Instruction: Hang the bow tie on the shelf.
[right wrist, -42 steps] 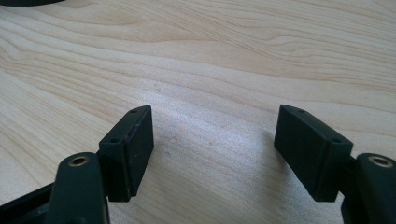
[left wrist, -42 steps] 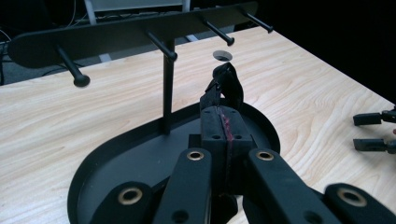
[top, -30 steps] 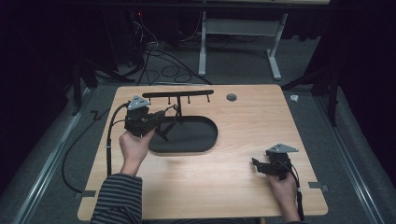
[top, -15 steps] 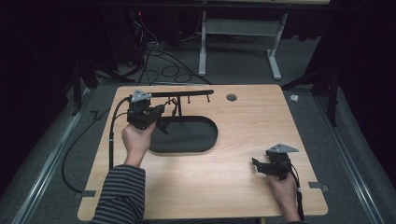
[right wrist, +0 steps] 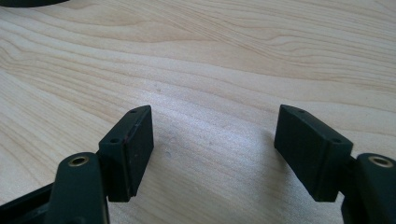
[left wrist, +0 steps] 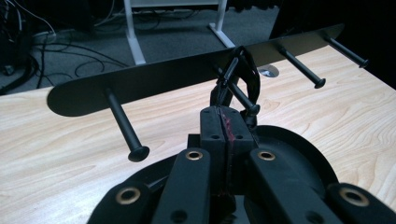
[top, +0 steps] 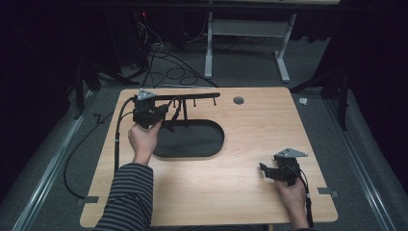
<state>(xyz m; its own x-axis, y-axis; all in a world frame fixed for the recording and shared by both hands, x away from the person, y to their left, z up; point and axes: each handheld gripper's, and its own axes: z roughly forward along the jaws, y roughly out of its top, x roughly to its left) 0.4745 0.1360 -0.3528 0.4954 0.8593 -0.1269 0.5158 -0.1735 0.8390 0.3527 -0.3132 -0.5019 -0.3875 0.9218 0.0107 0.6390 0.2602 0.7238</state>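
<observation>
A: The black loop (left wrist: 243,77) hangs round a middle peg of the rack (left wrist: 187,77), pinched in the left gripper (left wrist: 227,133), whose jaws are clamped tight on it.

B: So, hanging it up?

A: Likely; next, let go cleanly. The neighbouring pegs crowd it. The right gripper (right wrist: 212,149) rests spread, empty, on the table (right wrist: 233,56).

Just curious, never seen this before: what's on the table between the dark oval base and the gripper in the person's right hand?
Nothing: in the high view only bare wooden table separates the oval base from the right gripper.
</observation>
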